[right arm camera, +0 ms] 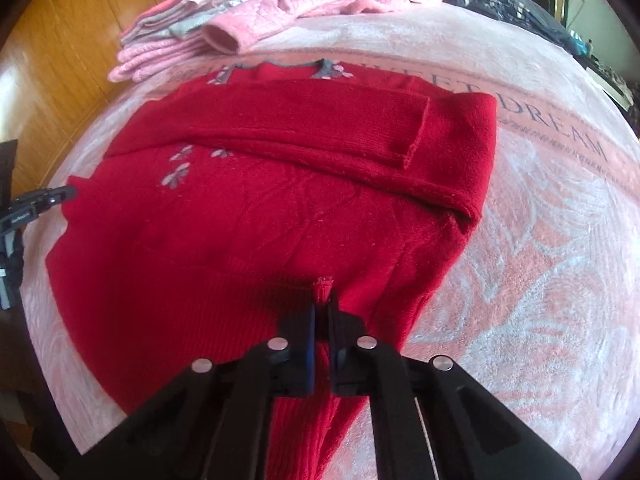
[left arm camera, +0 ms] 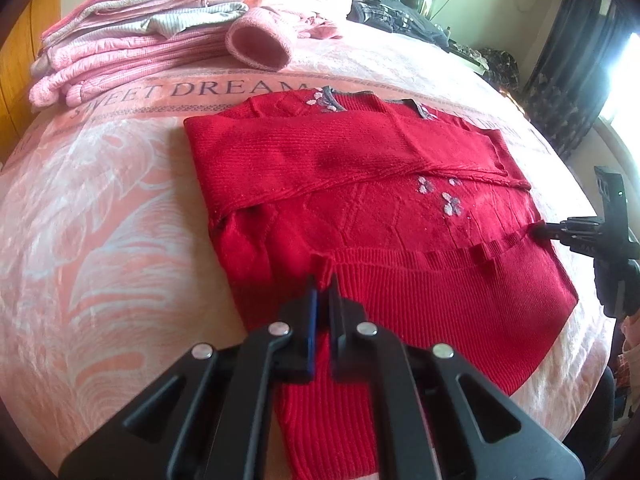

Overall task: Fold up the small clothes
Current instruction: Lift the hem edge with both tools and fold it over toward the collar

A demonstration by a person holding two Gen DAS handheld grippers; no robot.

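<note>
Pile of folded pink clothes (left arm camera: pixel 132 40) sits at 10 o'clock on the bed (left arm camera: pixel 100 220), well apart from the work. Red sweater (left arm camera: pixel 380 216) lies flat mid-bed, neckline at 12 o'clock, both sleeves crossed over the chest. Left hand-held gripper (left arm camera: pixel 323 280) is pinched together on a small tuck of the ribbed hem (left arm camera: pixel 420 300) at 6 o'clock. Right hand-held gripper (right arm camera: pixel 323 304) is likewise closed on a nub of hem fabric at the other bottom corner. Judged step: sleeves done, bottom-to-top fold starting. Next move likely calls for both corners lifted level and carried toward 12 o'clock, landing the hem by the neckline without dragging the sleeves.
</note>
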